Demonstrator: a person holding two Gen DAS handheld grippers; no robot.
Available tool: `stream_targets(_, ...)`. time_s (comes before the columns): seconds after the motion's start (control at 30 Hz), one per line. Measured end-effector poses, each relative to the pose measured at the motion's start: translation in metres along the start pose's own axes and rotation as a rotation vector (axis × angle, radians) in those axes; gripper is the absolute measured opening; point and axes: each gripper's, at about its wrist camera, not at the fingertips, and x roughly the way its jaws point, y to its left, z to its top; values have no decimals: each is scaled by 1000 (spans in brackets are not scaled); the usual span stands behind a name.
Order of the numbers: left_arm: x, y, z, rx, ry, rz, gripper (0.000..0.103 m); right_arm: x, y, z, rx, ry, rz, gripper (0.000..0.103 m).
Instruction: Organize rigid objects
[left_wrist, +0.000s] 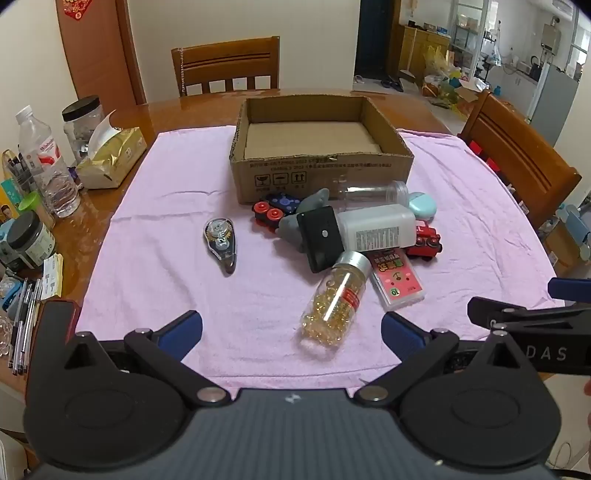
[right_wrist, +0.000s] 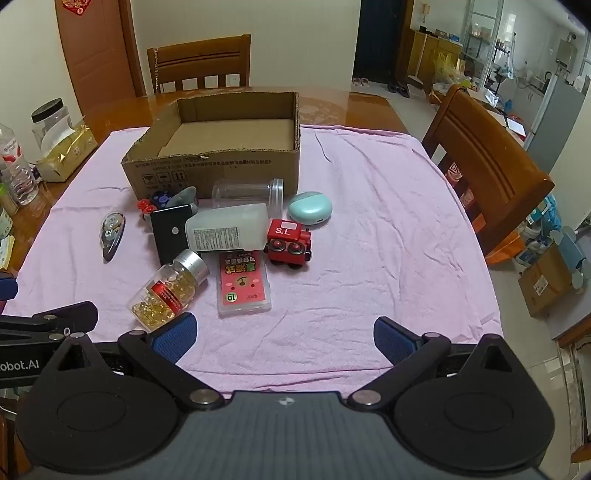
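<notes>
A: How are the fingers set?

B: Both pairs spread wide, touching nothing. The left gripper (left_wrist: 291, 330) sits at bottom centre of its frame, just below the capsule bottle (left_wrist: 338, 299); the right gripper (right_wrist: 284, 334) hovers over bare pink cloth (right_wrist: 388, 240).

A: And the things to sort?

B: Heaped mid-frame on the worktop, before the empty cardboard box (right_wrist: 218, 168); the correction tape (left_wrist: 220, 240) lies apart, left of the heap.

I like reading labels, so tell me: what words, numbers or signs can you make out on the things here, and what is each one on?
"S.L": top of the red toy train.
"12m": correction tape dispenser.
"10": pink card case; its other characters are blurred.
"DAS": right gripper.
"obot.AI": left gripper.
Handling pictograms: cardboard box; its line of print is too small.
White bottle: label print unreadable.
</notes>
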Motion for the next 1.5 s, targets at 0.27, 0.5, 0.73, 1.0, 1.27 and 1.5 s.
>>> stream_targets(0.27, -7, 1, 2, 3, -16, 5, 102, -2, 2, 1, -8, -1, -12, 103)
stream_targets(0.5, -8, 2, 2, 4, -11, 0, 102, -4, 3, 4, -9, -7, -10, 103)
stream_targets(0.73, -9, 2, 5, 1, -13, 4, 102, -6, -1, 5, -8, -14, -2, 103)
stream_targets(1.0, -10, -3, 7, -1, -14, 11, 102, -7, -3, 6, -12, -21, 0, 103)
stream_targets(1.27, -10, -4, 7, -7, -16, 15, 102, -7, -3, 8, -24, -25, 2, 103)
stream_targets(1.5, -10, -5, 8, -7, -17, 17, 102, -8, -4, 10, -33, -30, 2, 103)
